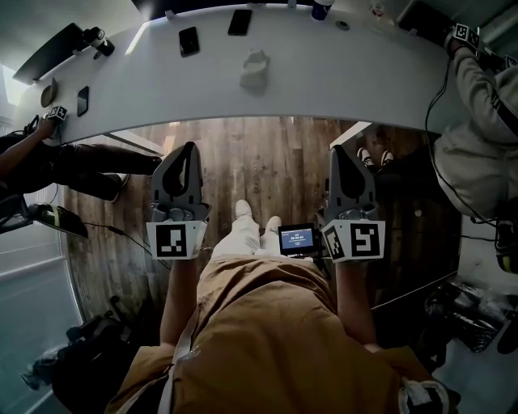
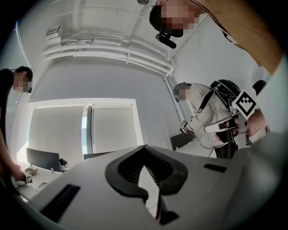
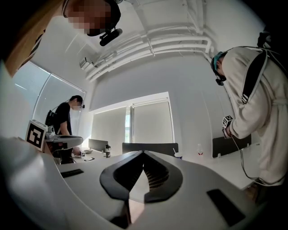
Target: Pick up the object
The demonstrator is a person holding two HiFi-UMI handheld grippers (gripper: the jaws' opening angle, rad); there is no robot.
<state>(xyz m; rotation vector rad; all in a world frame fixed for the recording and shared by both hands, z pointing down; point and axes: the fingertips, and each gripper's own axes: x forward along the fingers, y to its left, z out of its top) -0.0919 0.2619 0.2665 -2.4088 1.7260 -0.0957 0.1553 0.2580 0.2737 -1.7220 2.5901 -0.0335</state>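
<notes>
Closed left gripper point(image 1: 187, 147), right gripper point(image 1: 339, 151) — object point(image 1: 254, 69), maybe cloth, lies well beyond.

White curved table point(image 1: 340, 77) across top of head view. On it: black phone point(image 1: 188, 40) left of centre; second black phone point(image 1: 239, 22) near it, closer to far edge; pale white object point(image 1: 255, 70) near middle; third dark phone point(image 1: 82, 100) at left end, small round item point(image 1: 49, 91) just beside. Wood-plank floor point(image 1: 267, 162) below table edge
</notes>
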